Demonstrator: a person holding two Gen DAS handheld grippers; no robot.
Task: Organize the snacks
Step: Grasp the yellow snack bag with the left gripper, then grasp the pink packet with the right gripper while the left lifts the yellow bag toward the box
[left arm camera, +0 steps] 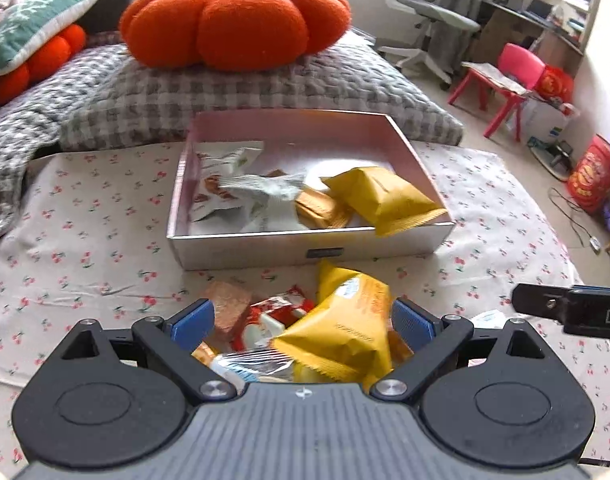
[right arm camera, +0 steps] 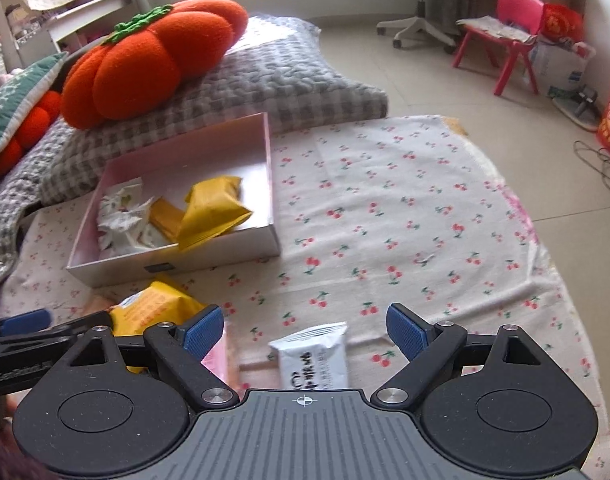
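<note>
A pink box (left arm camera: 265, 244) (right arm camera: 185, 258) on the cherry-print cloth holds white packets (left arm camera: 241, 192) and yellow packets (left arm camera: 381, 196) (right arm camera: 213, 212). My left gripper (left arm camera: 303, 322) is open over a pile of loose snacks: a yellow packet (left arm camera: 345, 328) (right arm camera: 153, 308), a red and white packet (left arm camera: 273, 320) and a brown one (left arm camera: 229, 308). My right gripper (right arm camera: 303, 330) is open above a white packet (right arm camera: 315, 356), with a pink packet (right arm camera: 217, 356) by its left finger. The right gripper also shows at the right edge of the left wrist view (left arm camera: 577, 312).
An orange pumpkin cushion (left arm camera: 233, 20) lies on a grey checked pillow (left arm camera: 265, 84) behind the box. A green cushion (left arm camera: 21, 28) is at far left. A pink chair (right arm camera: 509, 36), an office chair (left arm camera: 429, 16) and red bags (left arm camera: 589, 176) stand on the floor to the right.
</note>
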